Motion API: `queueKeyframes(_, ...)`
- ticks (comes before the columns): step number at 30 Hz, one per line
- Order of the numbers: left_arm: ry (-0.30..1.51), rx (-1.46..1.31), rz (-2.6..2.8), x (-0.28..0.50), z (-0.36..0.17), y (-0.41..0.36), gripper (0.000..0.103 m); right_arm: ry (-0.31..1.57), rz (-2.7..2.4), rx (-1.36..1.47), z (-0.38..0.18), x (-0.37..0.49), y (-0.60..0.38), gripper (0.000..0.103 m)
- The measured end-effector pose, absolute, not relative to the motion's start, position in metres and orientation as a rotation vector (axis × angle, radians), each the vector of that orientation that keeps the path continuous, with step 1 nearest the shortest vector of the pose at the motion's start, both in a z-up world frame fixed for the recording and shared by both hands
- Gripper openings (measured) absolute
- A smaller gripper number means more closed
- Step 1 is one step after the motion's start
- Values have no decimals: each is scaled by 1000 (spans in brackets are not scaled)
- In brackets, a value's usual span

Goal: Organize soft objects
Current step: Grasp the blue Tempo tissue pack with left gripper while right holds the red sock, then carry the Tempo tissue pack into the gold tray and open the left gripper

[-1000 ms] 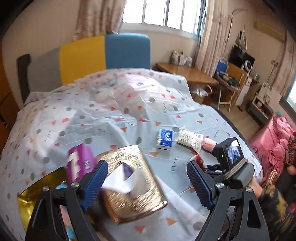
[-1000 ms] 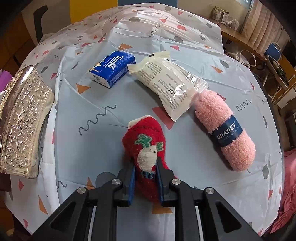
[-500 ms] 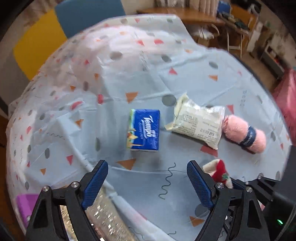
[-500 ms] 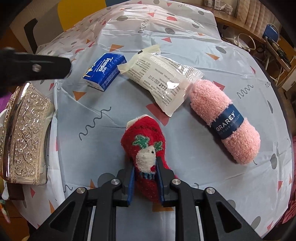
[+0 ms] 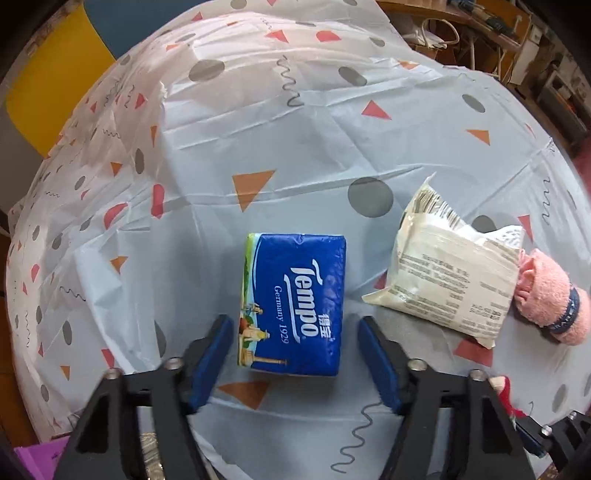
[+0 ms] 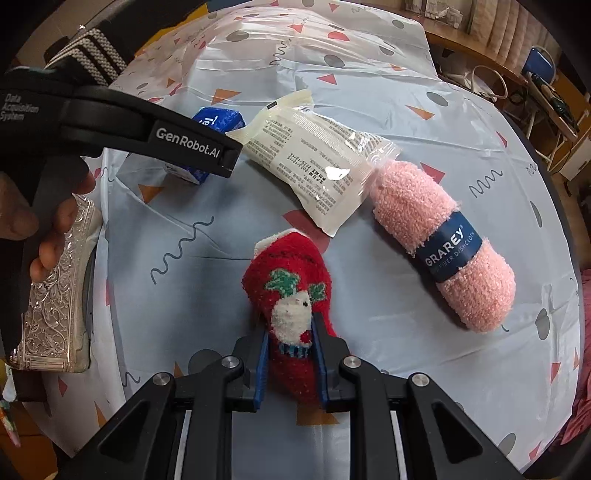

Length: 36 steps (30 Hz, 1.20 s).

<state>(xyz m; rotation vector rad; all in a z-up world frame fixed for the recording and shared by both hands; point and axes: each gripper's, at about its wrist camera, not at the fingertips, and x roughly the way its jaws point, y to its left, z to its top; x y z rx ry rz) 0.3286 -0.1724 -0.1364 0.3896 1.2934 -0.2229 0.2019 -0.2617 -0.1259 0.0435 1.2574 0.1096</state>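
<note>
A blue Tempo tissue pack (image 5: 293, 302) lies flat on the patterned cloth. My left gripper (image 5: 295, 363) is open, its blue pads on either side of the pack's near end, not touching it. The pack shows partly behind the left gripper's body in the right wrist view (image 6: 218, 122). My right gripper (image 6: 290, 354) is shut on a red Christmas sock (image 6: 291, 291) resting on the cloth. A white plastic packet (image 6: 314, 158) and a pink rolled dishcloth (image 6: 443, 240) lie beyond it; both also show in the left wrist view, the packet (image 5: 454, 277) and the dishcloth (image 5: 550, 299).
A silver embossed tissue box (image 6: 59, 295) stands at the left edge of the bed. A purple box (image 5: 37, 458) shows at the bottom left. A wooden desk (image 5: 480, 22) and chair stand beyond the bed's far right.
My left gripper has moved forward and down from the tissue box to the Tempo pack, which now lies between its open fingers. The right gripper stays shut on the sock.
</note>
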Motion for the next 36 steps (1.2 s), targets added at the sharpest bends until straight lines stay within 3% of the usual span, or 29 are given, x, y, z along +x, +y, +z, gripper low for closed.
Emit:
queueKeyframes(2, 1297, 368, -234, 331, -138, -171, 54, 1255, 109, 29, -126, 203, -260, 19)
queueKeyframes(4, 1300, 349, -231, 334, -135, -169, 53, 1251, 107, 21, -126, 203, -258, 19)
queueKeyframes(18, 1284, 42, -152, 343, -76, -114, 52, 1218, 108, -64, -131, 193, -242, 22)
queueKeyframes(28, 1138, -111, 76, 353, 2, 5, 52, 1182, 108, -132, -131, 183, -234, 22)
queueKeyframes(36, 1041, -174, 196, 318, 54, 107, 52, 1174, 103, -131, -128, 181, -234, 22)
